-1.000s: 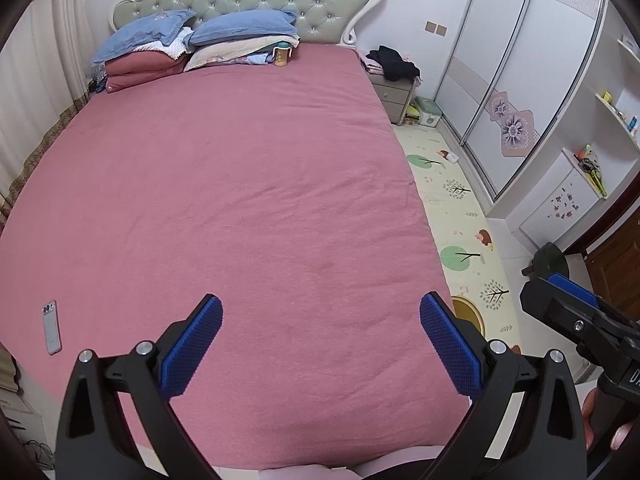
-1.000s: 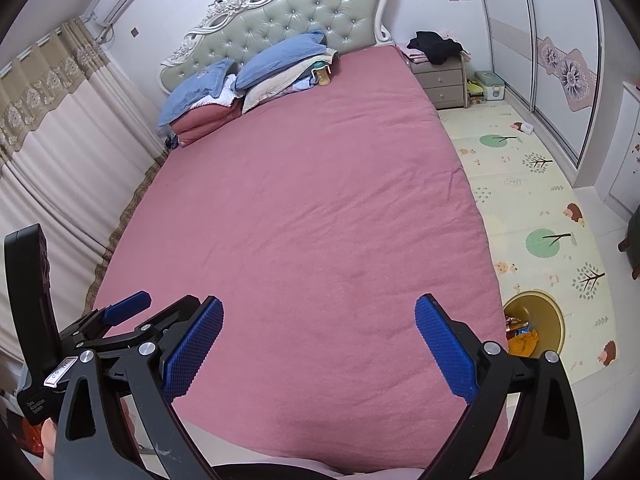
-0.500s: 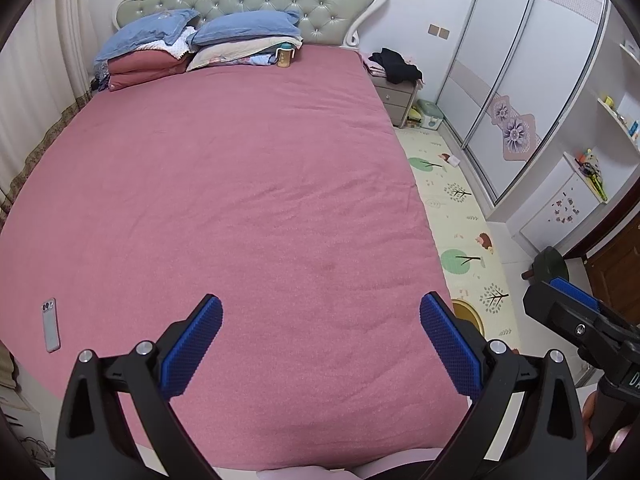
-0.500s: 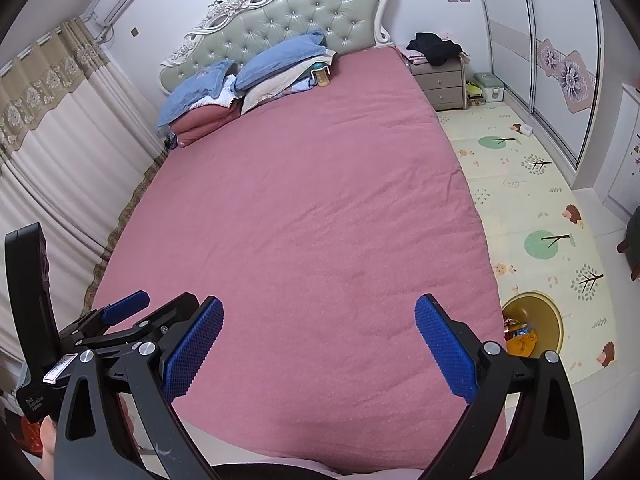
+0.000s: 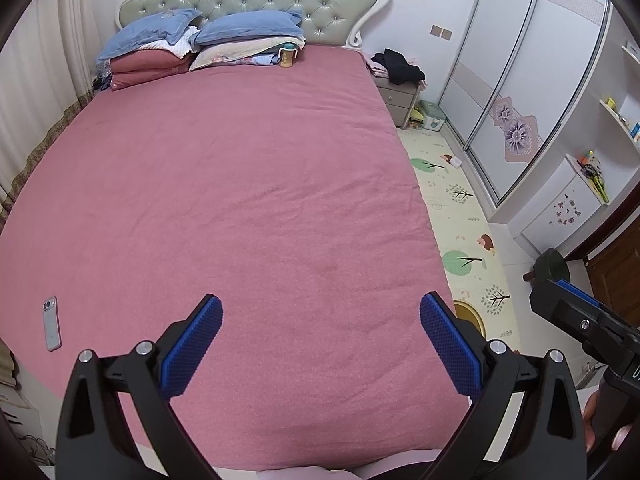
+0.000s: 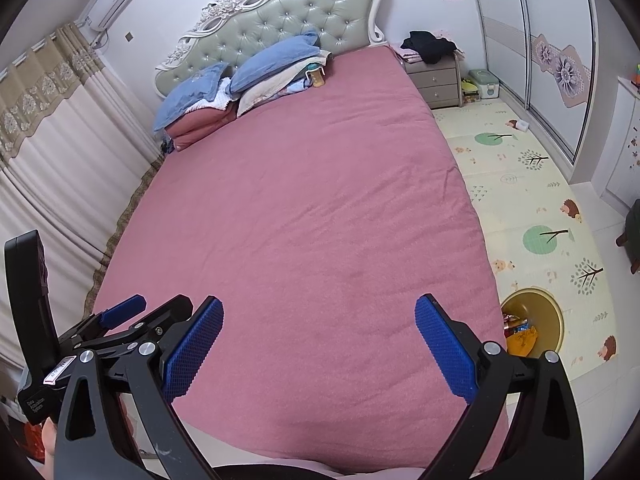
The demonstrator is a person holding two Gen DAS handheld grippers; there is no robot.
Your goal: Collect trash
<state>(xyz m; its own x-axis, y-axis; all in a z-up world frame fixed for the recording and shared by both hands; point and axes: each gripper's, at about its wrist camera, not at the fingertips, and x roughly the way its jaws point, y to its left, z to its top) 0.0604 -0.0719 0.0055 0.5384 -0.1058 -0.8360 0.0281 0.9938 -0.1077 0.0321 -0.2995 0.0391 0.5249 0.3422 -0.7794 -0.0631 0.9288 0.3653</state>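
A yellow bin with colourful trash inside stands on the floor mat right of the bed's foot; only its rim shows in the left wrist view. My left gripper is open and empty over the foot of the pink bed. My right gripper is open and empty, also over the bed's foot, to the right of the left one. A small bottle stands by the pillows, also seen in the right wrist view. A small white scrap lies on the mat.
A phone lies on the bed's near left. Pillows pile at the headboard. A nightstand with dark clothes stands right of the bed. Wardrobe doors line the right wall. A dark stool stands near the door.
Both views have shifted slightly; the left gripper has tilted a little upward towards the headboard. Both grippers stay open and empty.
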